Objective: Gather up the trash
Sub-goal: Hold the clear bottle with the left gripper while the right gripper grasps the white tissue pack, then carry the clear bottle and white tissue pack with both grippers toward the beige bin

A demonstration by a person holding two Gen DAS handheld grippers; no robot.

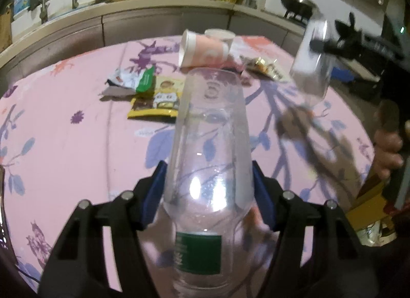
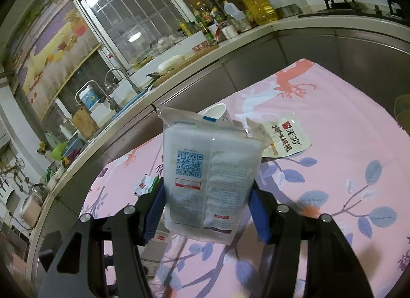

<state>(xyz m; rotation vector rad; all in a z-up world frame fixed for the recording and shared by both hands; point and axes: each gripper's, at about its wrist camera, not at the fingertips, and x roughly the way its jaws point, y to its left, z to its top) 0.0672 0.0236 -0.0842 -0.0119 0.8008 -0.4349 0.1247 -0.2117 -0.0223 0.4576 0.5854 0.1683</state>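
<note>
Two pieces of trash are already in hand. The left gripper (image 1: 208, 182) is clamped on a clear plastic bottle (image 1: 212, 129) with a green label, its blue pads pressing the sides near the shoulder and the base pointing away, out over the pink floral tablecloth (image 1: 77, 149). The right gripper (image 2: 207, 200) pinches a clear plastic packet (image 2: 207, 170) printed with a QR code, held upright above the cloth.

More rubbish lies toward the far edge of the table: a pink paper cup (image 1: 202, 51) on its side with a white cup (image 1: 220, 35) just behind it, a yellow snack wrapper (image 1: 156, 100) beside a green-and-white packet (image 1: 135, 80), and a white sachet with red characters (image 2: 287, 139) near the far right corner. No bin shows in either view.

Risks, as I judge them: the bottle is thin and smooth, so a hard squeeze may buckle it and let it squirt forward out of the pads. The packet is gripped only at its lower edges and looks floppy; a quick swing could fold it and pull it free. With both grippers full, reaching for the cups would mean dropping something first
</note>
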